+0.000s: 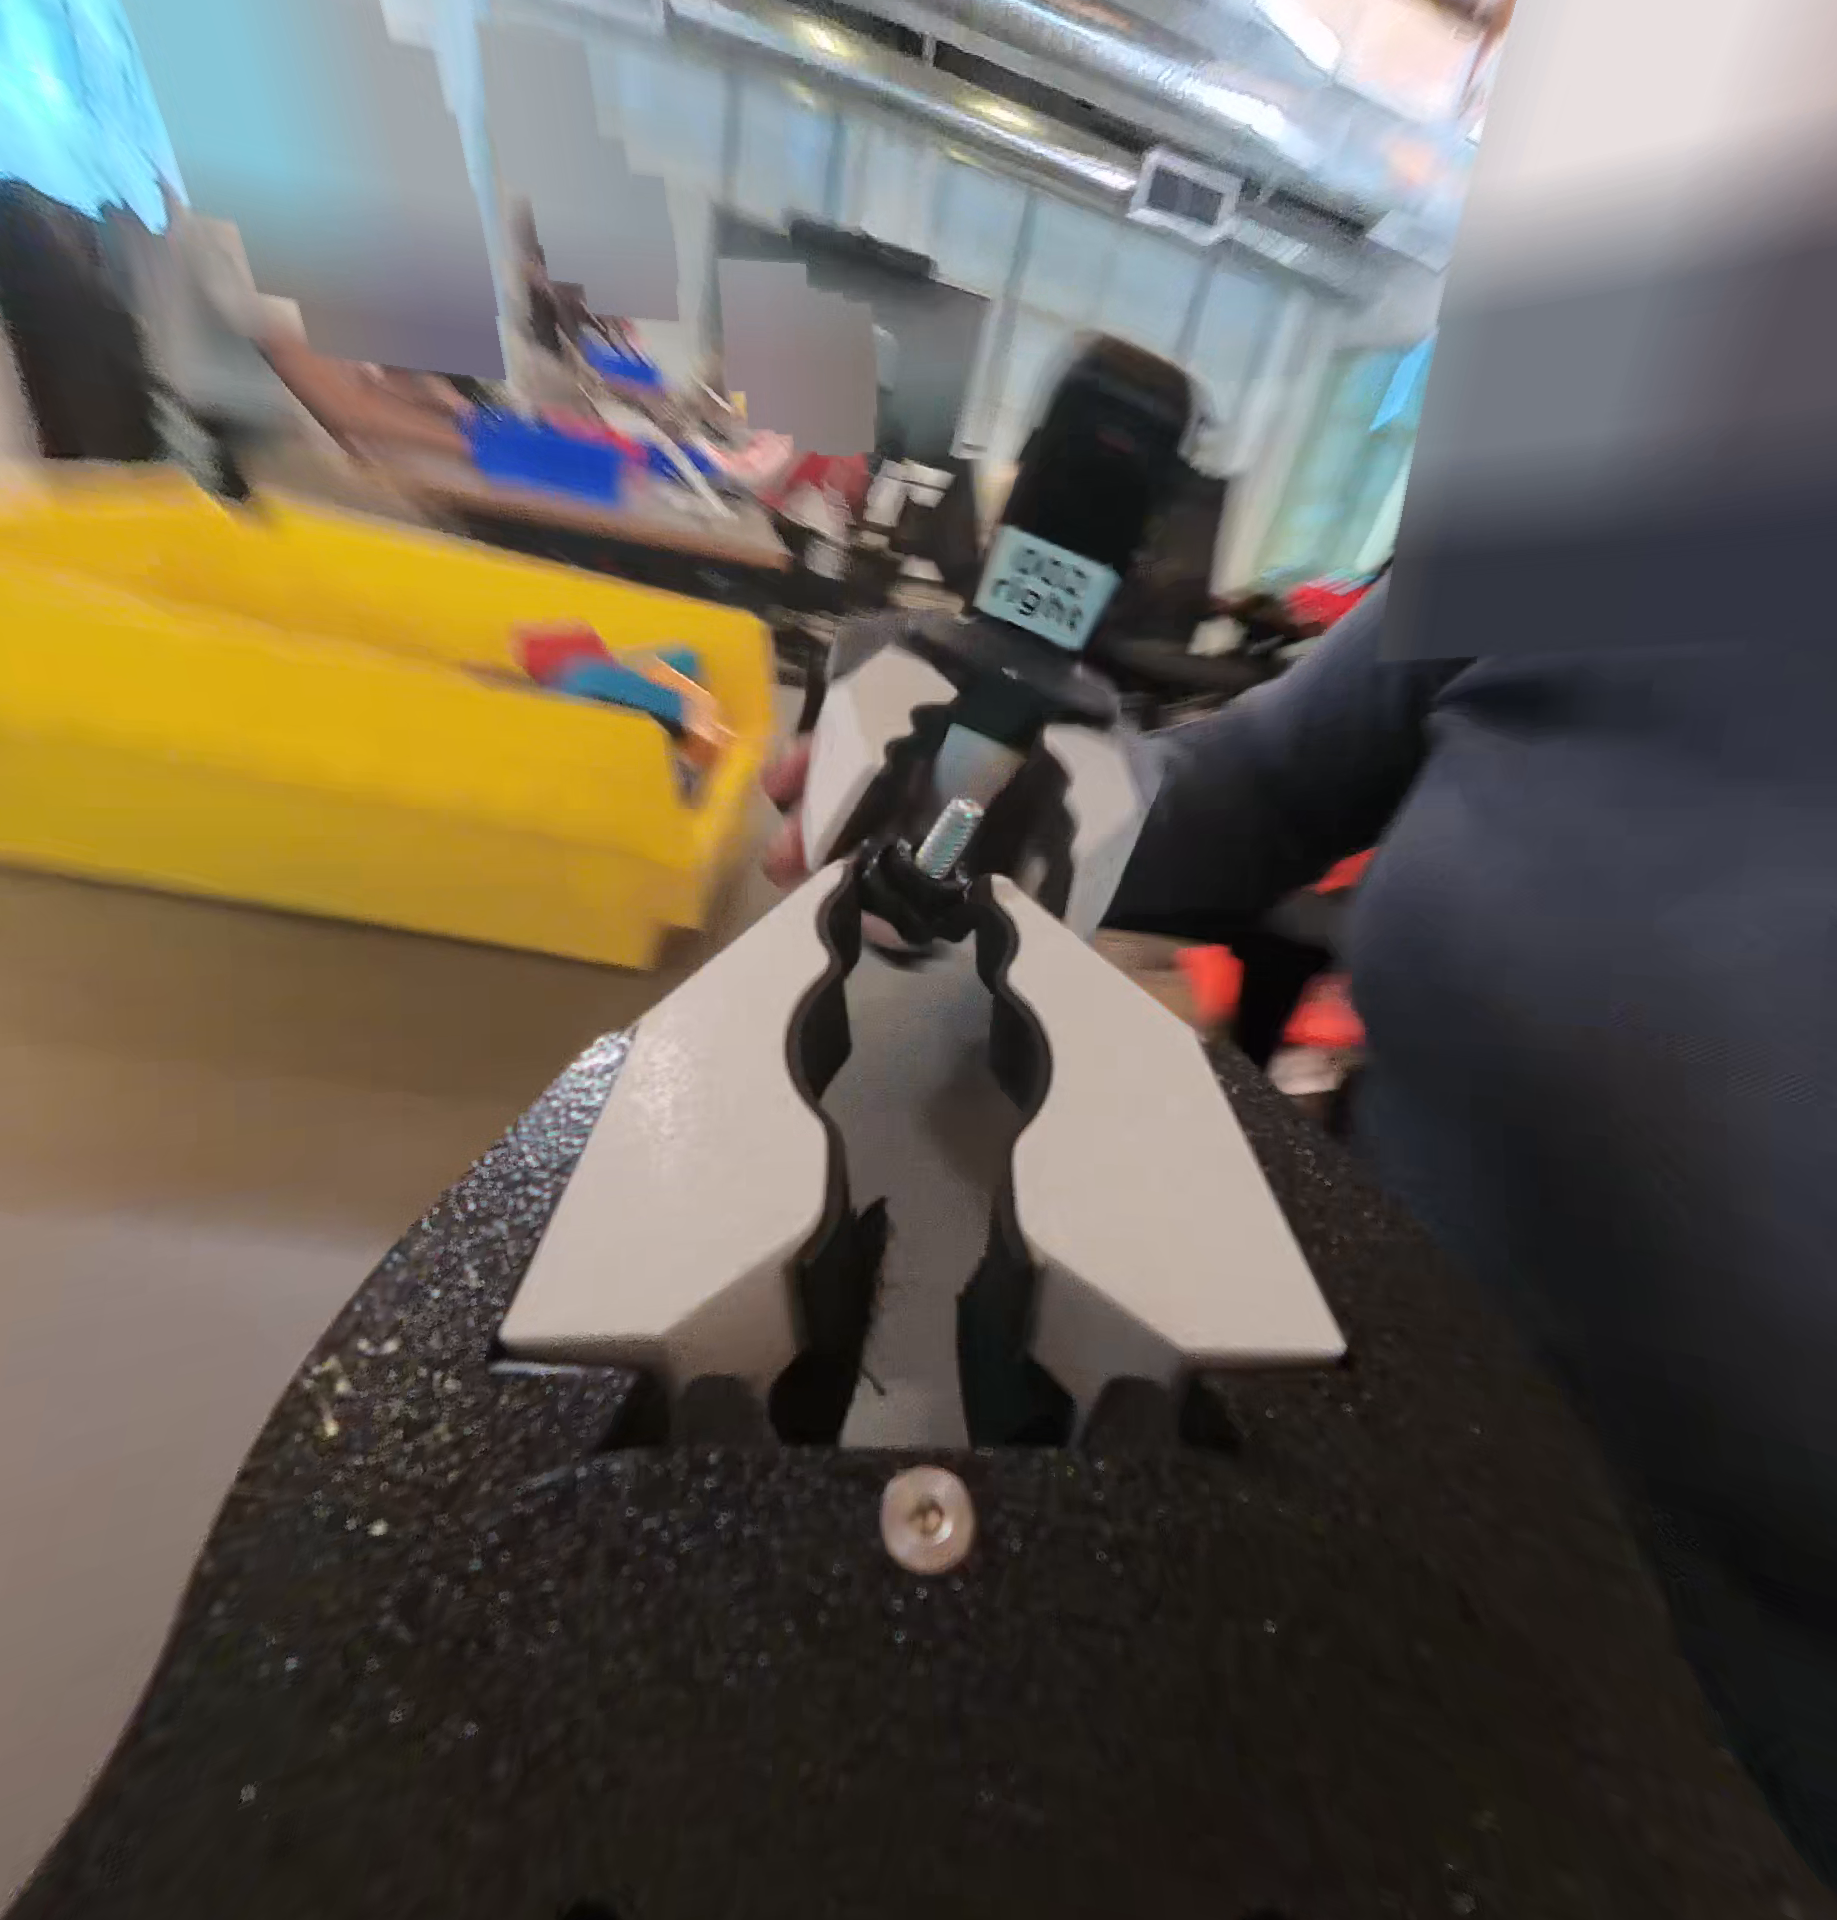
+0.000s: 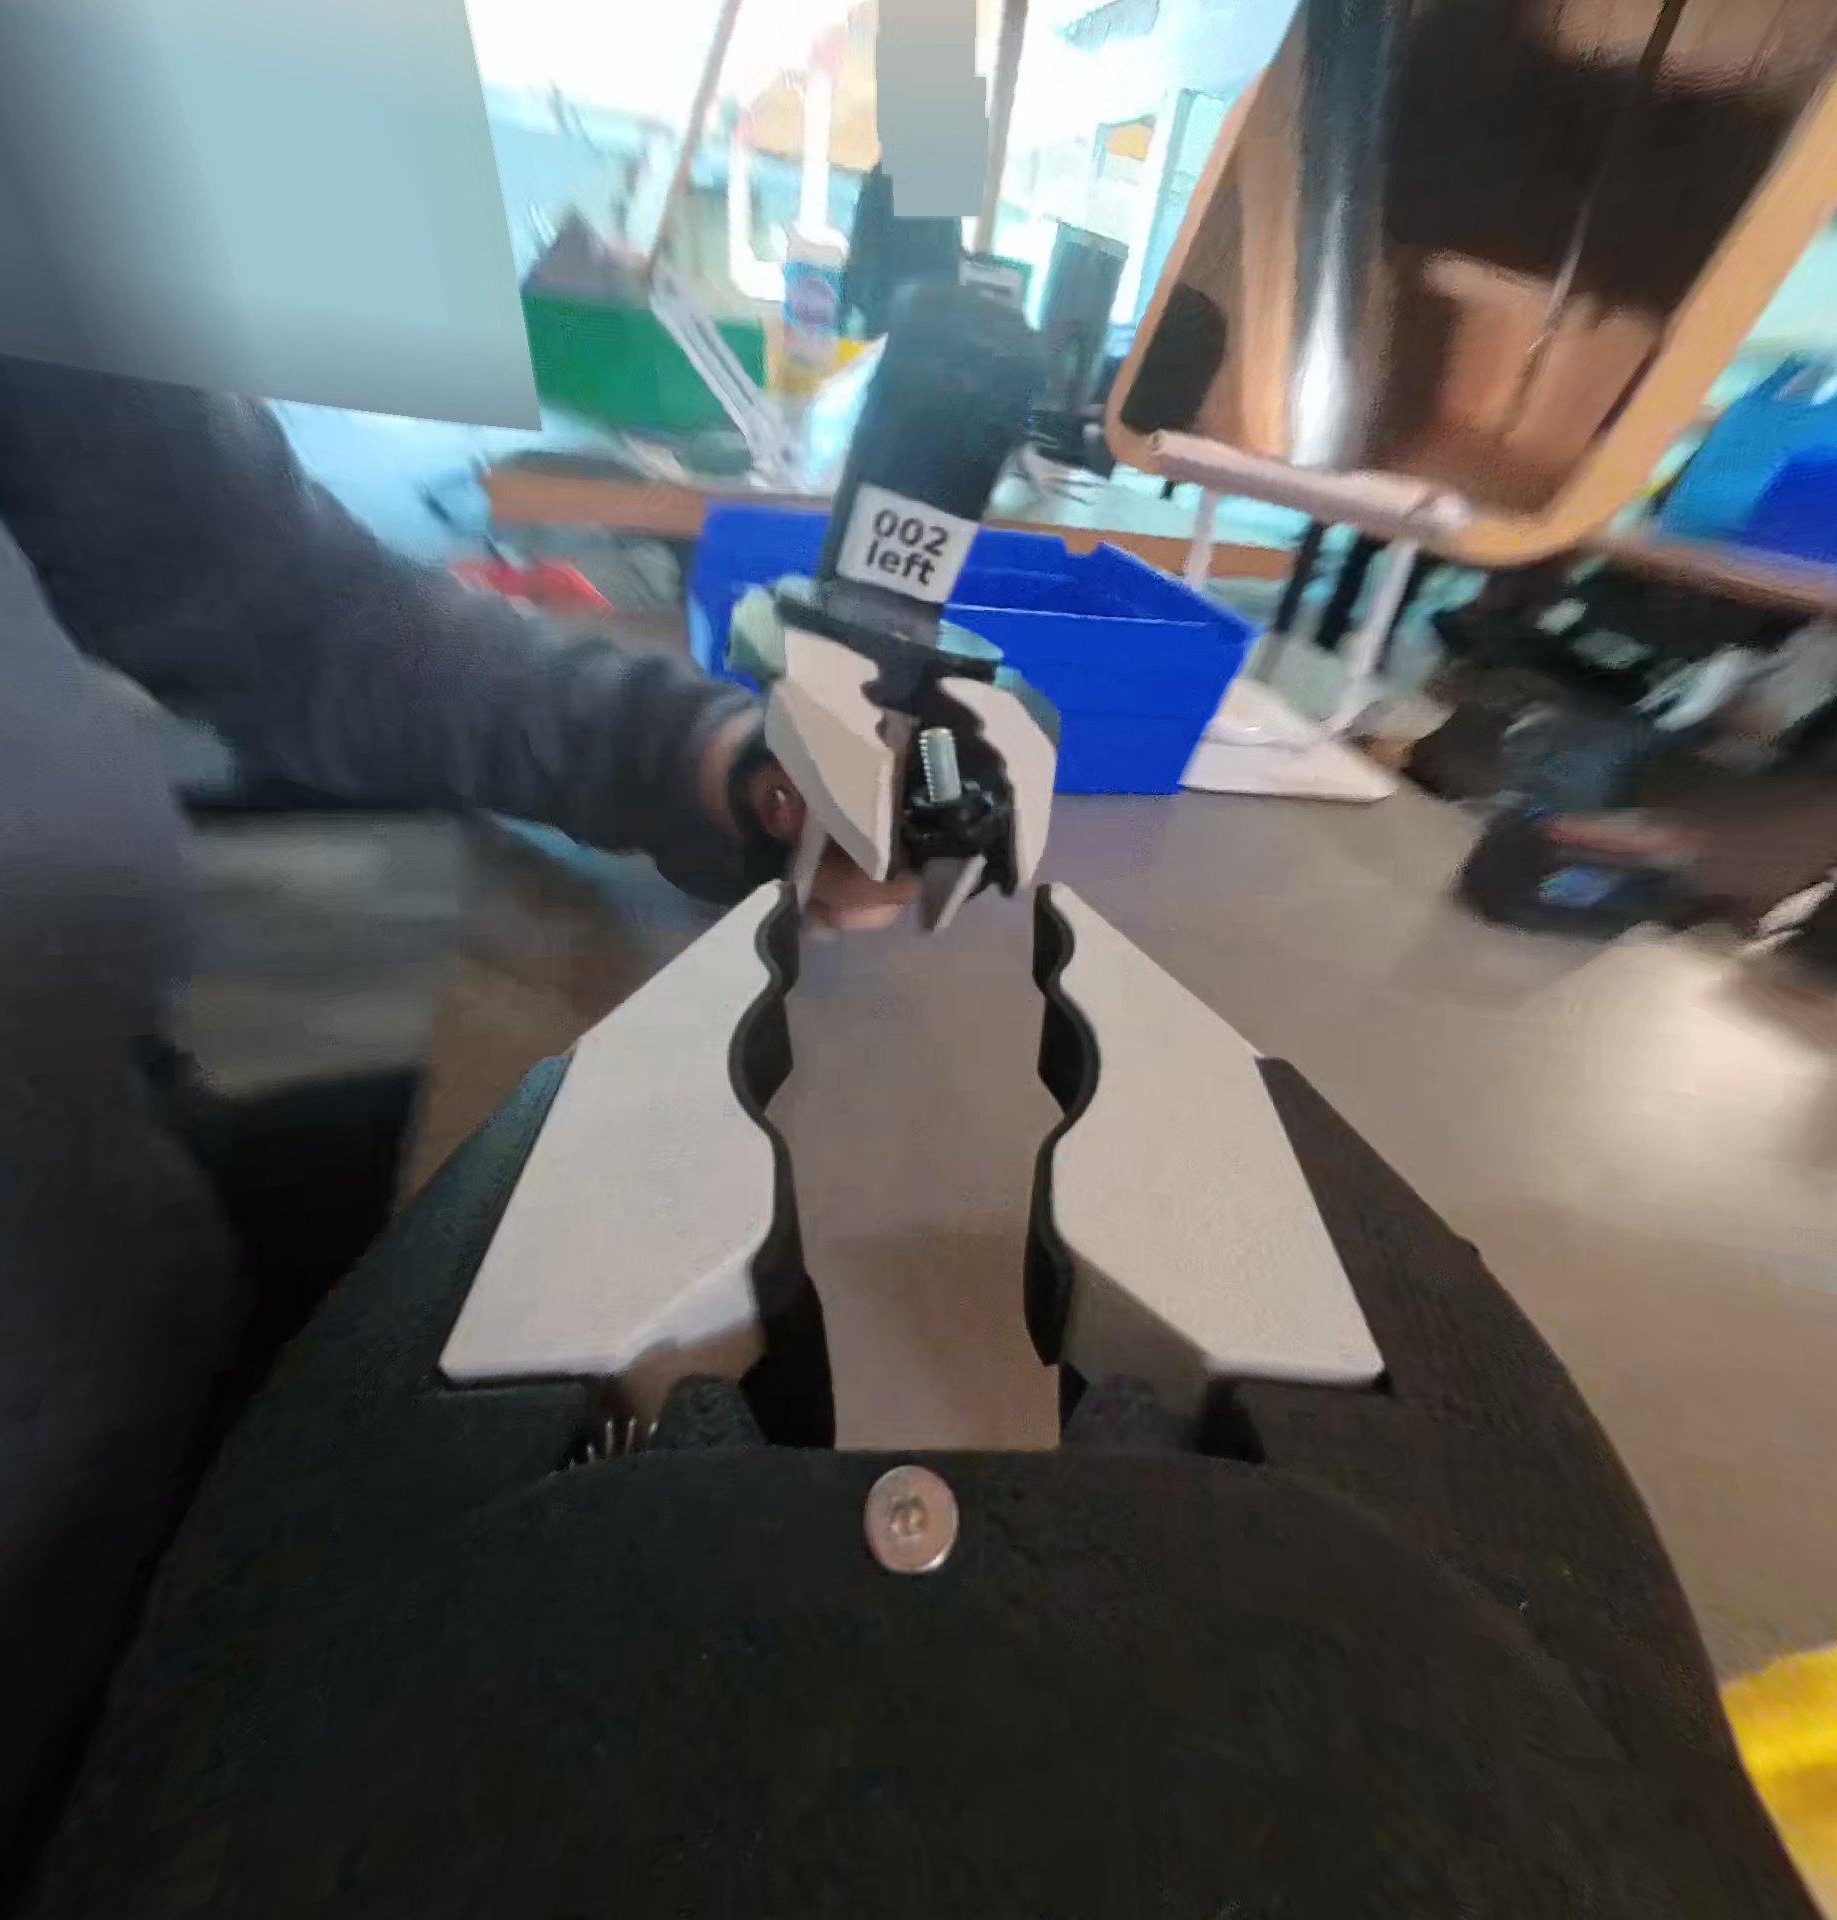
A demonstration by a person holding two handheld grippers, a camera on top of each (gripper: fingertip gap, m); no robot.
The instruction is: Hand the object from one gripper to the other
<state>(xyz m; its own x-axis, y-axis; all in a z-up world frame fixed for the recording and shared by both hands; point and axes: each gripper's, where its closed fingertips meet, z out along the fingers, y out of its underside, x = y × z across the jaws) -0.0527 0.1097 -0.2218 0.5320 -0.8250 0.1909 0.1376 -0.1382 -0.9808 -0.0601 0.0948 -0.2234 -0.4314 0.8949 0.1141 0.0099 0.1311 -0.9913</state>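
Observation:
The object is a black knob with a silver threaded stud (image 1: 929,862). In the left wrist view my left gripper (image 1: 914,896) is shut on the knob at its fingertips, with the stud pointing away and up. My right gripper faces it just beyond, its grey fingers (image 1: 860,748) spread on either side of the stud. In the right wrist view my right gripper (image 2: 914,920) is open and empty. The left gripper (image 2: 940,868) is right in front of its tips, holding the knob and stud (image 2: 940,795) up in the air, apart from my right fingers.
A yellow bin (image 1: 374,810) holding coloured blocks stands on the brown table (image 1: 218,1091) to the left. A blue bin (image 2: 1111,675) stands behind the left gripper. A person's dark sleeve (image 1: 1516,935) fills the right side, and the other sleeve (image 2: 374,644) the left.

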